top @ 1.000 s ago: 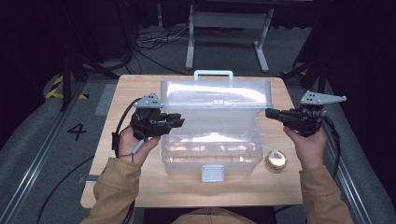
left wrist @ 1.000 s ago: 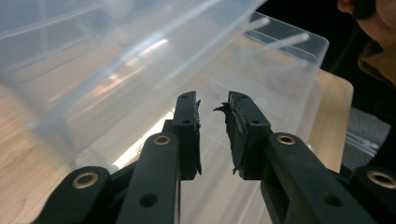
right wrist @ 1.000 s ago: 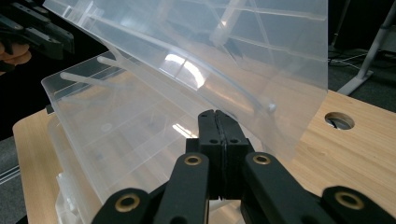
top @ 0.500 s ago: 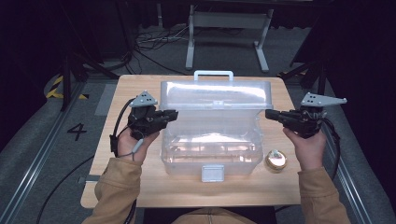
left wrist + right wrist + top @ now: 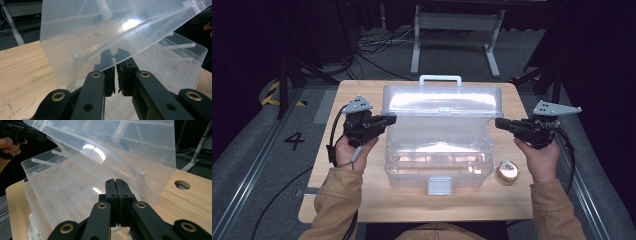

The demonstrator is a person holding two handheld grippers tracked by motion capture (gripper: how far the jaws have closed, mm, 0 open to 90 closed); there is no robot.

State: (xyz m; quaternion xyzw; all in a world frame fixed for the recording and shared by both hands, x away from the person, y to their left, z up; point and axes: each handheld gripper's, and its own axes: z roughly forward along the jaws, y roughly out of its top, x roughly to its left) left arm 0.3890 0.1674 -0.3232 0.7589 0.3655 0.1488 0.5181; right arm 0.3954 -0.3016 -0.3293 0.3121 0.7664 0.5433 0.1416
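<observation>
the clear box point(image 5: 437, 150) sits at the centre of the table point(image 5: 362, 200), long axis running left to right across the person. its lid point(image 5: 442, 100) is raised on the far edge and tilts back, white handle point(image 5: 440, 79) at the top, latch point(image 5: 439, 185) on the near wall.

the left gripper point(image 5: 388, 120) is at the lid's left end, jaws pointing inward toward it. in the left gripper view the left gripper point(image 5: 116, 72) has its pads nearly together with a thin gap, and the lid's point(image 5: 100, 37) lower edge crosses just in front of the tips; whether it pinches that edge cannot be told. it reads as closed, empty or nearly so.

the right gripper point(image 5: 501, 123) is at the lid's right end, just beside it, also pointing inward. in the right gripper view the right gripper point(image 5: 116, 185) has jaws pressed fully together with nothing between them; the lid point(image 5: 120, 145) hangs above and beyond the tips, the box point(image 5: 70, 192) below.

both grippers are about equally near, one per end. judgement: any lid move turns on this symmetric, end-on approach along the long axis.

a small round gold object point(image 5: 507, 171) lies on the table just right of the box's near corner.

surface: light wood. room: dark, grey floor with cables point(image 5: 377, 45), a metal stand point(image 5: 457, 35) behind, a floor mark "4" point(image 5: 294, 140) at left.
</observation>
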